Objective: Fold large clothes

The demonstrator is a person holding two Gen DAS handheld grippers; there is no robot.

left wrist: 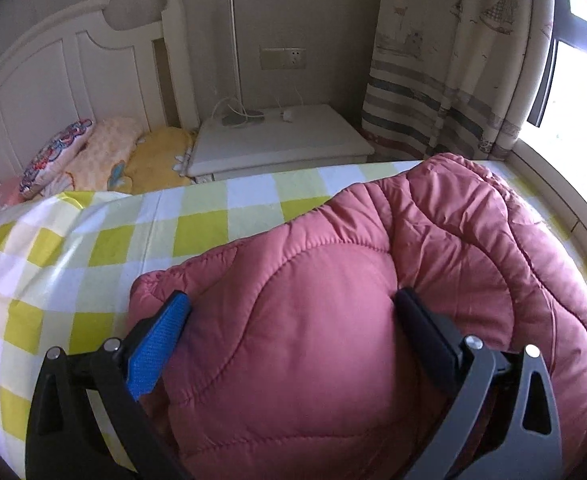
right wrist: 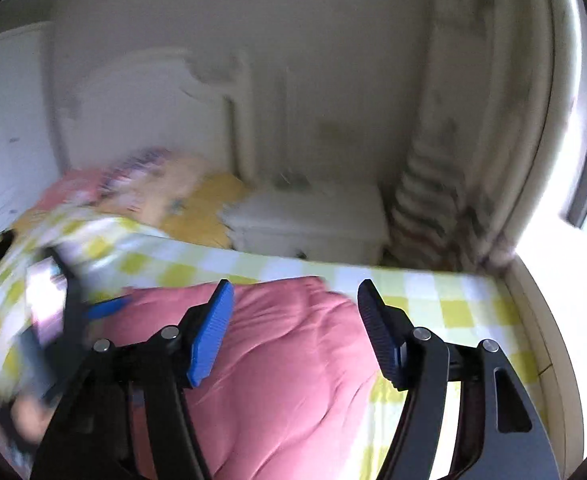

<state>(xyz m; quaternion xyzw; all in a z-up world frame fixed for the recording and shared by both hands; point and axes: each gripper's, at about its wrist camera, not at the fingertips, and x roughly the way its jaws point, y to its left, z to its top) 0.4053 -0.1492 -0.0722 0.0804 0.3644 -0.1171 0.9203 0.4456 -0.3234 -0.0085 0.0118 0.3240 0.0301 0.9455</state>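
Observation:
A pink quilted puffer jacket (left wrist: 373, 280) lies bunched on the bed's yellow-and-white checked sheet (left wrist: 105, 248). My left gripper (left wrist: 291, 300) is open, its fingers spread wide on either side of a bulge of the jacket. In the blurred right wrist view the jacket (right wrist: 277, 360) lies below my right gripper (right wrist: 293, 292), which is open and empty above it. The left gripper (right wrist: 93, 312) shows there as a blur at the jacket's left edge.
A white headboard (left wrist: 53, 80) and patterned pillows (left wrist: 93, 152) are at the far left. A white nightstand (left wrist: 281, 140) with a cable stands behind the bed. A striped curtain (left wrist: 445, 72) and bright window (left wrist: 581, 100) are at the right, beside the bed's edge.

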